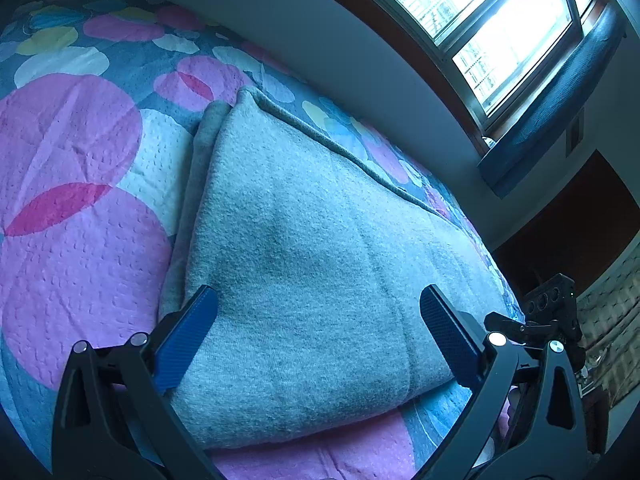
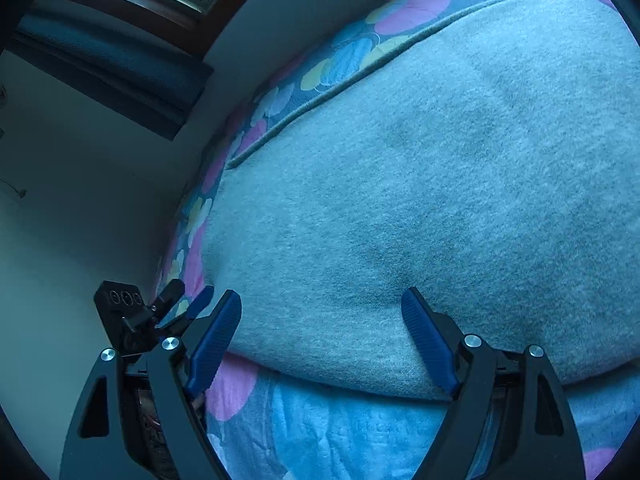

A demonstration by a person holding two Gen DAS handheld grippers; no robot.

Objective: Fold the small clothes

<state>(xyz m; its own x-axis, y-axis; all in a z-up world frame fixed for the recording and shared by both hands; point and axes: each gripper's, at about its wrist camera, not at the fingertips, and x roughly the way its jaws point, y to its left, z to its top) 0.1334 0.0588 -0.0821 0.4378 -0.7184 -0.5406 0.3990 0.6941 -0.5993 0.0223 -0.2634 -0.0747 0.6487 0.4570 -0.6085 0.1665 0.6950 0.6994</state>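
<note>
A grey fleece garment (image 1: 312,248) lies folded flat on the flowered bedspread (image 1: 80,208). A second grey layer peeks out along its left edge. My left gripper (image 1: 318,312) is open, its blue pads wide apart just above the garment's near edge, holding nothing. My right gripper (image 2: 322,316) is open too, its pads spread over the near edge of the same garment (image 2: 420,184). The right gripper (image 1: 548,316) shows at the right of the left wrist view. The left gripper (image 2: 160,312) shows at the left of the right wrist view.
The bed runs along a pale wall (image 1: 360,60) under a bright window (image 1: 500,20). The bedspread (image 2: 320,424) continues in front of the garment. Dark furniture (image 1: 568,232) stands past the bed's right edge.
</note>
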